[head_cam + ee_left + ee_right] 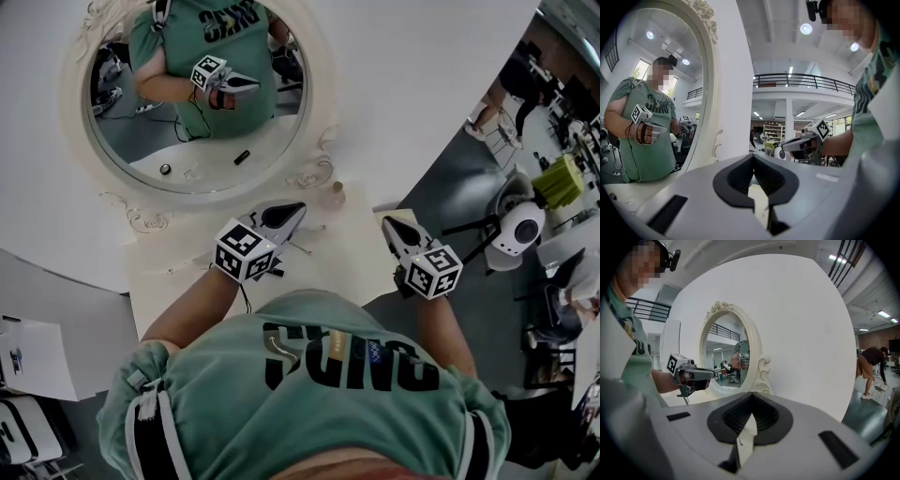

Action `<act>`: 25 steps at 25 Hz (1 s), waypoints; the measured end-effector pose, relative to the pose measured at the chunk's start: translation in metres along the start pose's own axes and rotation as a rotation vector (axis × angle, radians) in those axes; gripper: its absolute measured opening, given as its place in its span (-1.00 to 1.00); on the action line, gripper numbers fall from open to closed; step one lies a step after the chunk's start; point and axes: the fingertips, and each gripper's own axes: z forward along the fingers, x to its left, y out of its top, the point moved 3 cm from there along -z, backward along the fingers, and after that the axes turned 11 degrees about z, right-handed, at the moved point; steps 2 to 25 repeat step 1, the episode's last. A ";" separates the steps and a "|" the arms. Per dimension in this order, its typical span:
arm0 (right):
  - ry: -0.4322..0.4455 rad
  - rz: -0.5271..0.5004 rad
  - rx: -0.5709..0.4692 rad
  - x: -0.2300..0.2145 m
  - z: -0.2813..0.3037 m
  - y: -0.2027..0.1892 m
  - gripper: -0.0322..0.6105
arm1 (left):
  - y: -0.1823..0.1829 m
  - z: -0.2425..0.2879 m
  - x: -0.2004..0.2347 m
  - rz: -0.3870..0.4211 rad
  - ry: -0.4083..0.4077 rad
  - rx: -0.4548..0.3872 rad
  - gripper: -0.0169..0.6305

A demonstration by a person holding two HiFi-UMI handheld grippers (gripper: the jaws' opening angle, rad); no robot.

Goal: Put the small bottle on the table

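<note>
We hold both grippers low over the white table (178,267), facing the oval mirror (141,155).

1. The left gripper (287,214) is clenched. Its own view shows the ribbed pads meeting with nothing between them.
2. The right gripper (394,225) is likewise clenched and empty.
3. The small bottle (335,195), pale and translucent, appears to stand on the table just beside the mirror's ornate base, apart from both grippers.

We judge the placement done. The bottle sits at the back of the table, out of the grippers' way. Closed, empty jaws suggest a rest posture, not an approach.
</note>
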 end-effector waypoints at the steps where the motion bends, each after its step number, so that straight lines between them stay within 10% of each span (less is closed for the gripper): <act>1: 0.001 -0.001 0.000 0.000 0.000 0.000 -0.92 | 0.000 0.000 0.000 -0.001 0.001 0.000 -0.92; 25: 0.001 -0.001 0.000 0.000 0.000 0.000 -0.92 | 0.000 0.000 0.000 -0.001 0.001 0.000 -0.92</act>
